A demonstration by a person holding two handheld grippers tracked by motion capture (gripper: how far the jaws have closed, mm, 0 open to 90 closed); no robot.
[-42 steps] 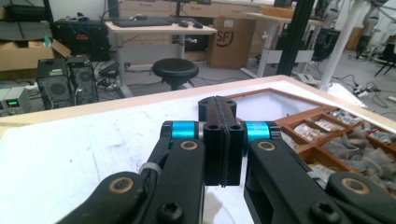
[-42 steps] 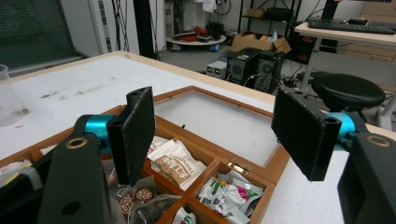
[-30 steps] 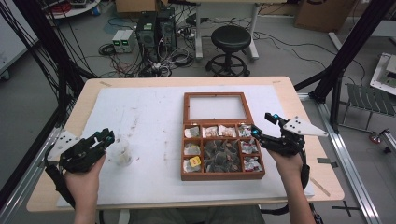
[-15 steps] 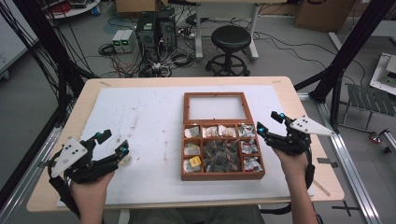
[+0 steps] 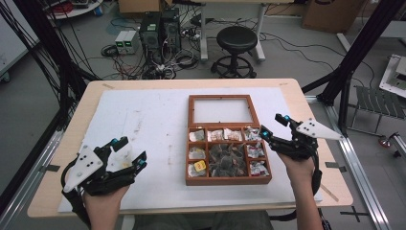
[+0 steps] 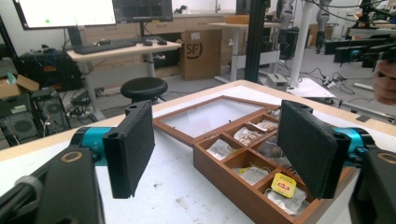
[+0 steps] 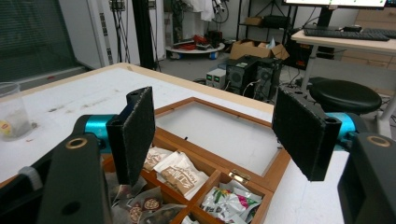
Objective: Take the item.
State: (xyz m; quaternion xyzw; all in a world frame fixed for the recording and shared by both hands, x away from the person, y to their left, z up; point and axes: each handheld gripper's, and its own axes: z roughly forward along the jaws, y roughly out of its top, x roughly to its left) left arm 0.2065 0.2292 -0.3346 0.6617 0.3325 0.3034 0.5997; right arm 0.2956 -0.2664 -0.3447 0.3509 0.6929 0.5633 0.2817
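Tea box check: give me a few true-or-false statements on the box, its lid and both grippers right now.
1. The wooden tea box has its lid open. True.
2. The left gripper is clamped on a tea bag. False: its jaws stand open, holding nothing.
3. The right gripper is open beside the box. True.
4. The clear cup sits inside the box. False: it stands on the white mat, apart from the box.
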